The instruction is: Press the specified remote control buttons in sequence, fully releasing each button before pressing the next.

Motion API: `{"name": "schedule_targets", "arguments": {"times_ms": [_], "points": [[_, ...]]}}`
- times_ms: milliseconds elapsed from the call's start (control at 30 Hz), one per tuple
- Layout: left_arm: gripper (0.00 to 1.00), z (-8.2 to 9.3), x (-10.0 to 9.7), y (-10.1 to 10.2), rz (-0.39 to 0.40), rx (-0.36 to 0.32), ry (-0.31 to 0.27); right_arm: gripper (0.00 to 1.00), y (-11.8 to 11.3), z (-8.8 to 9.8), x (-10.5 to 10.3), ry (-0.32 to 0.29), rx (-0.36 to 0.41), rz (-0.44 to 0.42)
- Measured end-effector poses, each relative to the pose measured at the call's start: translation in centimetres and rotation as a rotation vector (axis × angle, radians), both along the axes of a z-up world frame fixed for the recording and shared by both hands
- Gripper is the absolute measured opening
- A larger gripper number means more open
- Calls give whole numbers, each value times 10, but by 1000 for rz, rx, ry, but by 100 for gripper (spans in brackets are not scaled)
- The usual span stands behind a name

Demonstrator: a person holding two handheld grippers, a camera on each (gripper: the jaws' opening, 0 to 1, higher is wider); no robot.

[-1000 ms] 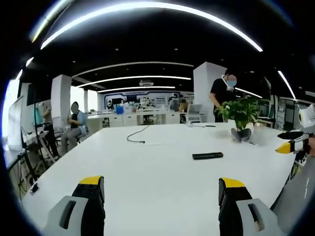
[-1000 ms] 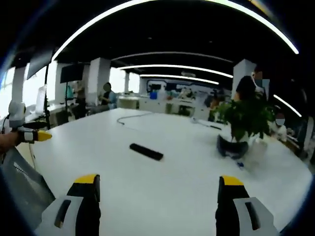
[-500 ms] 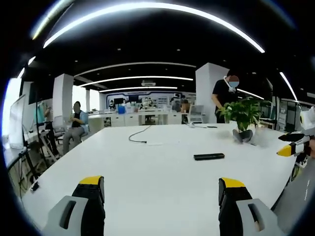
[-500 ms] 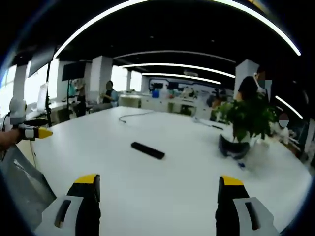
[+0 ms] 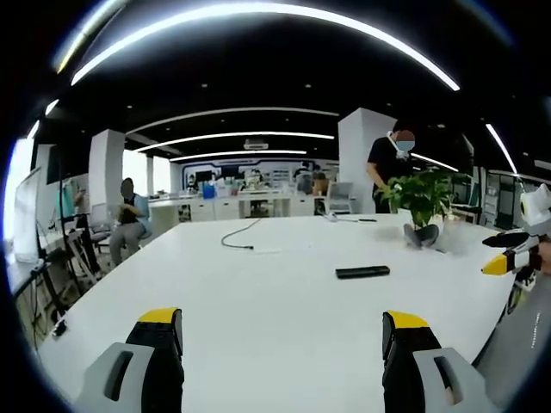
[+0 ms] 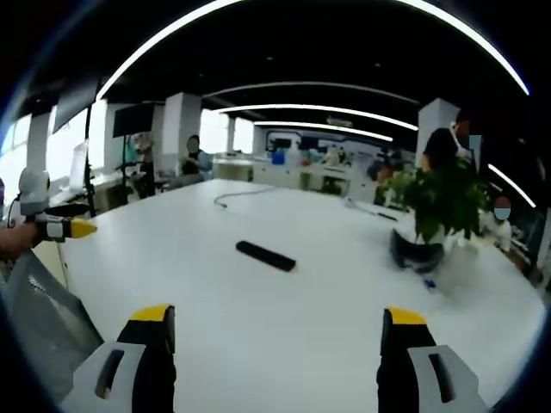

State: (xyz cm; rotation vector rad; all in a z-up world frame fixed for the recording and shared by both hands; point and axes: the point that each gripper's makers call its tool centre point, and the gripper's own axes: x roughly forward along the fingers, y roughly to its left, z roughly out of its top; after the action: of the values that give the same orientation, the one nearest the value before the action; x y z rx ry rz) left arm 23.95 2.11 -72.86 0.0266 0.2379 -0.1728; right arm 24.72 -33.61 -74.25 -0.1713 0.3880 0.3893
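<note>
**Remote lies untouched on the white table, both grippers spread and apart from it**

Remote control (image 5: 362,272) is what we find near the middle of the long white table (image 5: 258,301), a slim black bar lying flat, with bare tabletop all around it. In the right gripper view we see the same remote control (image 6: 265,255) lying at a slant, well ahead of the jaws.

We hold the left gripper (image 5: 280,331) low over the near edge of the table; its two yellow-tipped jaws stand wide apart with nothing between them. The right gripper (image 6: 274,327) is likewise spread, its jaws parted over bare table and gripping nothing. Neither touches the remote.

At the right edge of the left gripper view the right gripper (image 5: 508,258) comes in from the side, its yellow tip pointing toward the table. In the right gripper view the left gripper (image 6: 60,228) shows at the left edge in the same way, with a hand (image 6: 13,241) behind it.

Beyond the remote we see a potted plant (image 5: 422,202) in a dark pot standing on the table's far right part, and a dark cable (image 5: 237,237) trailing across the far side. A seated person (image 5: 129,219) is off to the left of the table, and a standing person (image 5: 387,168) in dark clothes is behind the plant. Curved light strips (image 5: 258,17) run across the dark ceiling.
</note>
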Motion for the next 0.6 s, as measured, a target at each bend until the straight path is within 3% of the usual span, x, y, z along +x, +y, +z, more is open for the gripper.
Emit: {"name": "schedule_targets", "arguments": {"times_ms": [600], "points": [[100,1,-1,-5,-26,-1,-7,99,-3,7,0,-31,-2,-21]]}}
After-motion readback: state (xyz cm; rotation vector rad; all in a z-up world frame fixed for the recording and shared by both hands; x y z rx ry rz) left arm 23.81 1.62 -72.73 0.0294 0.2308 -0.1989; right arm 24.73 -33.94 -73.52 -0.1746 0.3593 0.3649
